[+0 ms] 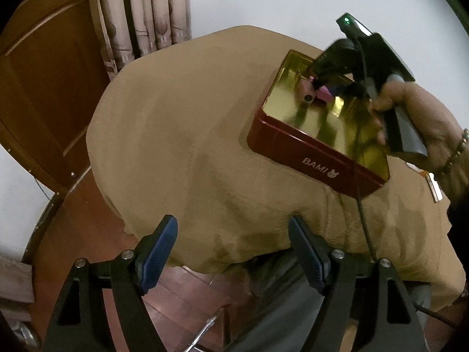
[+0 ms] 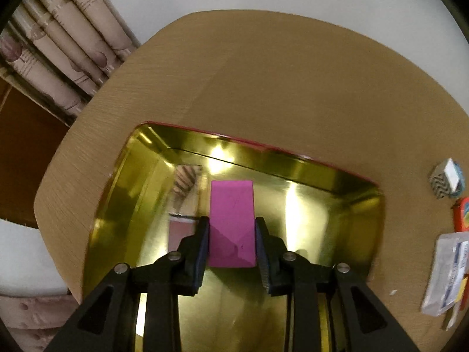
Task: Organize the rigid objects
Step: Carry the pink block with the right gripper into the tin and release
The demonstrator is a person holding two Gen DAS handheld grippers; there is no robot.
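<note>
One pink block [image 2: 231, 220] sits clamped between my right jaws [image 2: 232, 234], their pads pressed flat against its two long sides. Its long axis runs straight ahead along my fingers, away from the camera, and I hold it above the gold interior of the tin [image 2: 307, 170]. The block's underside and the stretch of tin floor beneath it are hidden from my right wrist view. From my left wrist view the block [image 1: 325, 93] shows only as a small pink sliver under the right gripper's black body, blurred.

One tin [image 1: 307, 152] is here, red outside and mirror-gold inside, lying on the tan surface [image 1: 190, 146]. Its near right corner is covered by my right hand [image 1: 422, 123] on the gripper handle. Inside it I count one pale pink object with a dark round hole [image 1: 307, 91], just beside the held block; I cannot make out what it is. The gold walls throw confusing reflections, so further contents are hard to judge.

My left jaws [image 1: 233, 252] stand wide apart with nothing between them, hanging over the near edge of the surface, well apart from the tin.

At the right rim of the right wrist view, three things lie on the surface, partly cut off: a small patterned cube [image 2: 447, 183], an orange-red item [image 2: 463, 214] and a clear plastic packet [image 2: 445, 275].
</note>
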